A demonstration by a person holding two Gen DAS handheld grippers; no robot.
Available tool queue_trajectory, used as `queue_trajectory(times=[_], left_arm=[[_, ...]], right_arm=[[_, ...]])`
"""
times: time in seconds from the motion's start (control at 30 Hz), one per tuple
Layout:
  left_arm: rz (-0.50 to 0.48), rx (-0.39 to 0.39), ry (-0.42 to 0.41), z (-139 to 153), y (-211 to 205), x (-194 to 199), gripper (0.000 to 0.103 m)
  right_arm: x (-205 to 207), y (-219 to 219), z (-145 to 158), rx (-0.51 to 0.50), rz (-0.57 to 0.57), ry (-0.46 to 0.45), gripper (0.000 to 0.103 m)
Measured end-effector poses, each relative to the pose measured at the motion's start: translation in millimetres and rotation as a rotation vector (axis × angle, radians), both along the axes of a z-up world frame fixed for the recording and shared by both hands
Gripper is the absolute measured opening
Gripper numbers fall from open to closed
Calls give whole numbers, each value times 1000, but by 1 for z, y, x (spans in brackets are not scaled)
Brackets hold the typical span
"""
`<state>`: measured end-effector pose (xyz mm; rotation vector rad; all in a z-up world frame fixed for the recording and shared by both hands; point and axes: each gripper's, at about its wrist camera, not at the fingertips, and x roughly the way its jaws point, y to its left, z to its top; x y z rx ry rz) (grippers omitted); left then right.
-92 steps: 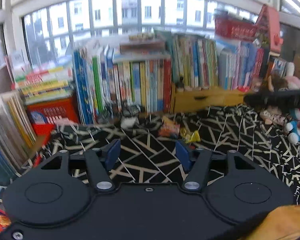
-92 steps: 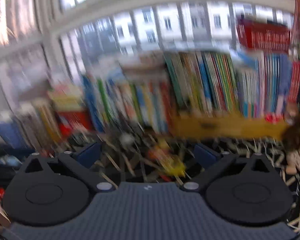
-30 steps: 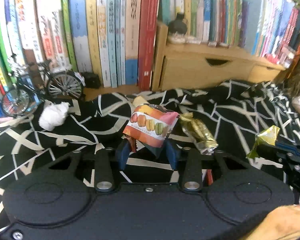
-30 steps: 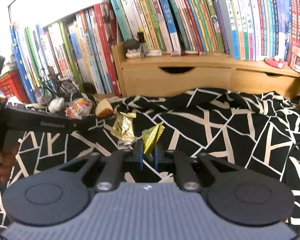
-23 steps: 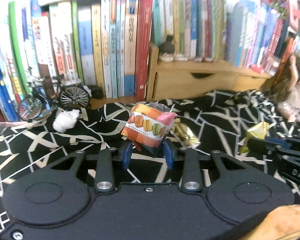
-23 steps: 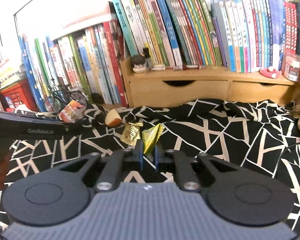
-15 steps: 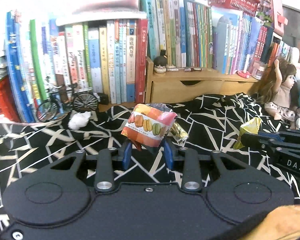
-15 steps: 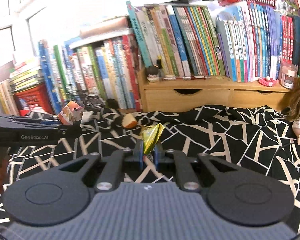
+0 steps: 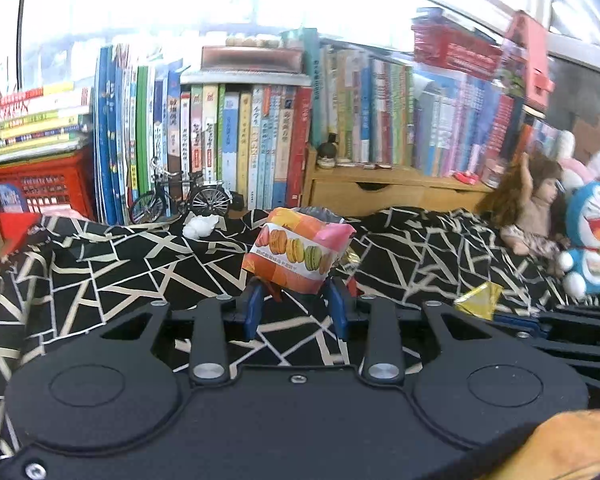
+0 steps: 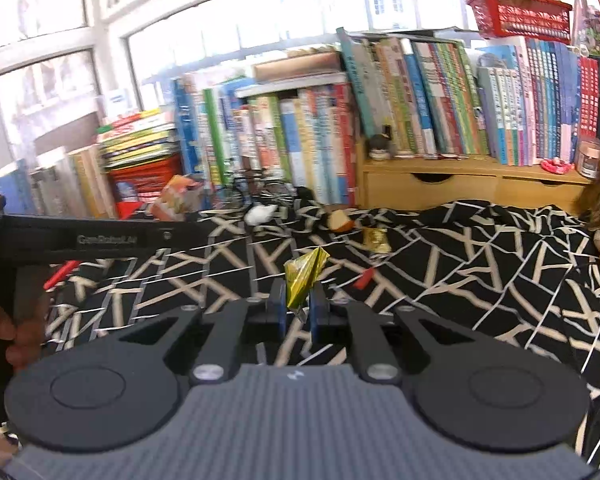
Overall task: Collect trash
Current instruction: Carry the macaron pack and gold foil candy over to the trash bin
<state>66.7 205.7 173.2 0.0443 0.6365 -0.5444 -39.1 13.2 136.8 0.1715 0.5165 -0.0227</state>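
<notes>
Your left gripper point(image 9: 295, 302) is clamped on the macaron snack packet point(image 9: 298, 250), which stands up between the blue pads and is lifted clear of the black-and-white patterned cloth point(image 9: 100, 264). Your right gripper point(image 10: 297, 304) is pinched nearly closed on the crumpled gold foil wrapper point(image 10: 302, 276), which sticks up from between its fingers, also off the cloth. In the left wrist view that same wrapper shows low to the right of the left tongs, at the tip of the other tool.

So both tongs are loaded and you are in the carry step: two pieces picked, neither dropped off yet. No bin or bag shows in either view, so the next move calls for turning both tools toward wherever the trash goes, keeping the squeeze steady; the foil is thin and held by a small fold, so it could slip if you relax.

More trash is left ahead of the right tongs: a gold candy wrapper point(image 10: 376, 239) just beyond and to the right, a piece of bread point(image 10: 340, 221) farther on, a white crumpled tissue point(image 10: 260, 213) ahead and to the left near the model bicycle point(image 9: 180, 196), and a small red scrap point(image 10: 365, 279) close on the right.
</notes>
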Motion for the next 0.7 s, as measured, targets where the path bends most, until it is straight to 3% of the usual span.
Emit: queue_trajectory(times=[0.4,0.7], left_arm=[[16,-67,-40,30,55,-79,34],[42,-72,-71,46,108,-134,34]], right_arm=[[-57,60,16,0,91,-23,15],[-90,104,21,-20,160,-30,15]])
